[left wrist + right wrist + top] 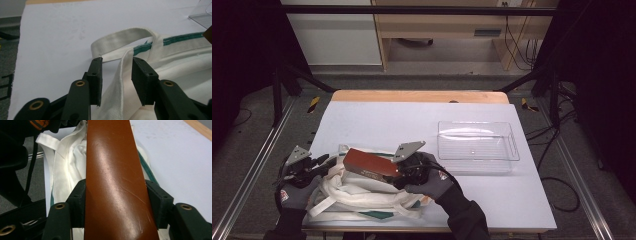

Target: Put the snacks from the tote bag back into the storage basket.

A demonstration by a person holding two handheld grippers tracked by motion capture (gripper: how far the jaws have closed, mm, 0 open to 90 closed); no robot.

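Bag (362, 197): white cloth with green trim, lies crumpled at the near left of the table (412, 125).
Brown box (115, 182): long and shiny, lifted over the bag, pinched on both sides.
Right gripper (115, 205): grasping the brown box, pads tight on its two long sides.
Left gripper (117, 80): jaws parted, a bag strap (117, 85) runs between them, loose, pads not squeezing it.
Clear tray (478, 142): on the table's right, well apart.
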